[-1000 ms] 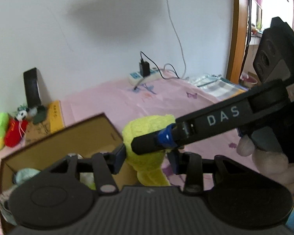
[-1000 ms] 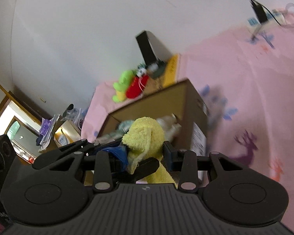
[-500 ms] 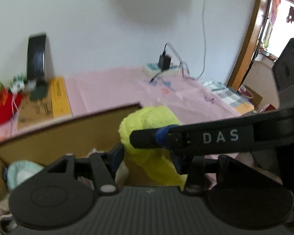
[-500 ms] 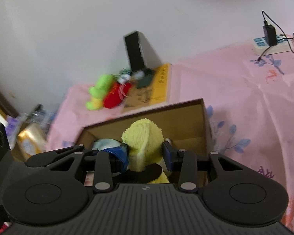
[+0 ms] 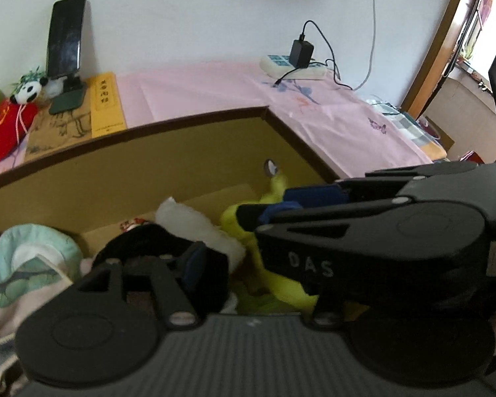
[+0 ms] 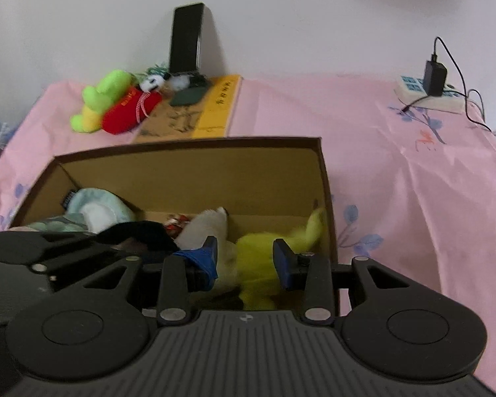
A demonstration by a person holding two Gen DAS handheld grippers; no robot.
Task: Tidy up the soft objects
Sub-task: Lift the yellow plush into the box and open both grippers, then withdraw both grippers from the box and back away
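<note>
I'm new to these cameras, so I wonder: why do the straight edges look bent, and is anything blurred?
Left wrist view: the fisheye lens bows the cardboard box rim into an arc, and bright window light washes out the right edge. Right wrist view: the yellow plush between the gripper's fingers looks smeared, while the phone stays sharp.

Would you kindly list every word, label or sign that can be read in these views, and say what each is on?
"DAS": white letters on the right gripper, seen from the left wrist.
Yellow book: a column of dark characters on the cover, too small to read.
Red plush: yellow marks, too blurred to read.
Box: a dark tag on the teal plush inside, unreadable.
</note>
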